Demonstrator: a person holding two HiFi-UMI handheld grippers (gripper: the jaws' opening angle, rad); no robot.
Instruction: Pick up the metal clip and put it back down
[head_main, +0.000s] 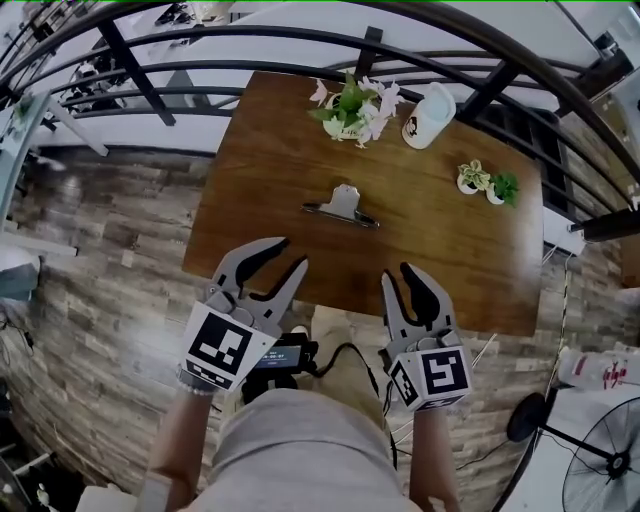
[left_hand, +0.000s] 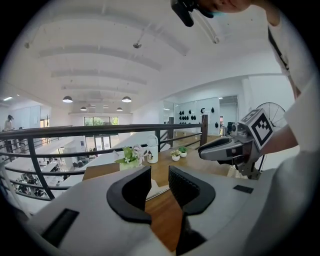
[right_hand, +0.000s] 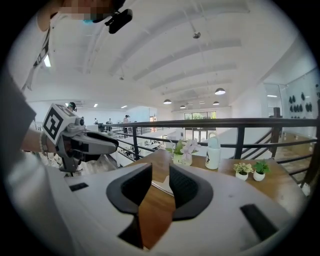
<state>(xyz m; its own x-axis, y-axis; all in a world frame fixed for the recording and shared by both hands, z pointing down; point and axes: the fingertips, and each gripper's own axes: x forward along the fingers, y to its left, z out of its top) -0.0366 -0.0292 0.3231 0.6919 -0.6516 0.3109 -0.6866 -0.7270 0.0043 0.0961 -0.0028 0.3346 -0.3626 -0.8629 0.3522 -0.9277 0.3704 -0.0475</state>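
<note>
Left gripper and right gripper — jaws apart, empty; clip lies on table; small pots hold plants.

Grey moulded shells covering left gripper and right gripper; black ribbed fingers lining both. Each carrying a cube showing black-and-white square markers. Person wearing pale grey clothing; black cable trailing at waist.

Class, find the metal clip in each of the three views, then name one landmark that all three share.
Head view: metal clip lies near the middle of the table.
Left gripper view: clip shows low, in the gap between the jaws.
Right gripper view: clip again shows between the jaws.
Shared landmark: white bottle.
</note>
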